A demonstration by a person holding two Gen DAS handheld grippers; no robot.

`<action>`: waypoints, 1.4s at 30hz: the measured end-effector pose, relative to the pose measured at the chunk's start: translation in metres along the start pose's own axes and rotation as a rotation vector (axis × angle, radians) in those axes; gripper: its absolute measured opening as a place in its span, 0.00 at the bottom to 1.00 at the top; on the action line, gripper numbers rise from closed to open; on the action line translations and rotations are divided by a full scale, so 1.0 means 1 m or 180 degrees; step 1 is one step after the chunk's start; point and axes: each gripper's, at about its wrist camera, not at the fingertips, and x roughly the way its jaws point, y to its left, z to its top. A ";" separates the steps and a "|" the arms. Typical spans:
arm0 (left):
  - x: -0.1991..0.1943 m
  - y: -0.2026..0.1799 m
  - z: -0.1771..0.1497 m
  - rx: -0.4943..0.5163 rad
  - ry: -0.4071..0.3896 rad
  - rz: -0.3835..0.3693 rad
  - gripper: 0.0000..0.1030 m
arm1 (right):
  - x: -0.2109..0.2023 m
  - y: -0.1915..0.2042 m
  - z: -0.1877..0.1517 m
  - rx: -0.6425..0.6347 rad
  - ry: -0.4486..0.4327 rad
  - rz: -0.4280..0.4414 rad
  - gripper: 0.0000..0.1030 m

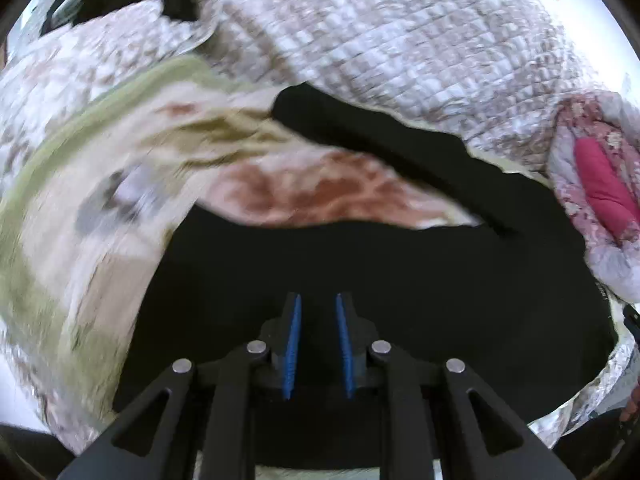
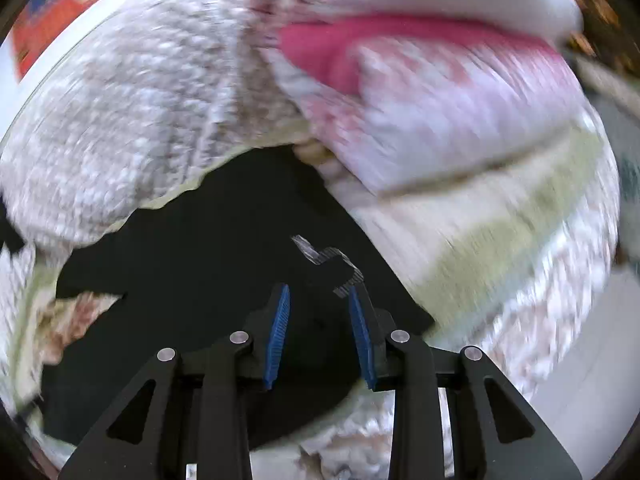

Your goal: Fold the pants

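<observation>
Both grippers, left and right, hang slightly open and empty above the pants; the dark cloth lies right below them, the right nearer a label.

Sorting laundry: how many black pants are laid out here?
1: the black pants lie on the patterned quilt, under both grippers. Others may be hidden.

1. The left gripper points forward and downward; its blue pads stand a narrow gap apart, nearly parallel, with nothing pinched between them.
2. The right gripper also tilts downward; its pads sit somewhat wider apart, splayed towards the tips; no cloth is clamped between them.
</observation>
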 end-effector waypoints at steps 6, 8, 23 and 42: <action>0.021 -0.031 0.030 0.0250 0.0024 -0.0138 0.27 | 0.061 0.005 0.010 -0.0053 0.0437 -0.0175 0.31; 0.028 -0.039 0.034 0.0342 0.0017 -0.0136 0.29 | 0.054 0.014 0.013 -0.0160 0.0269 -0.0165 0.32; 0.051 -0.046 0.021 0.0531 0.0104 -0.0022 0.41 | 0.075 0.126 -0.017 -0.1095 0.0491 0.0631 0.52; 0.047 -0.059 0.010 0.0783 0.0033 0.0023 0.49 | 0.077 0.130 -0.029 -0.1228 0.0621 0.0476 0.52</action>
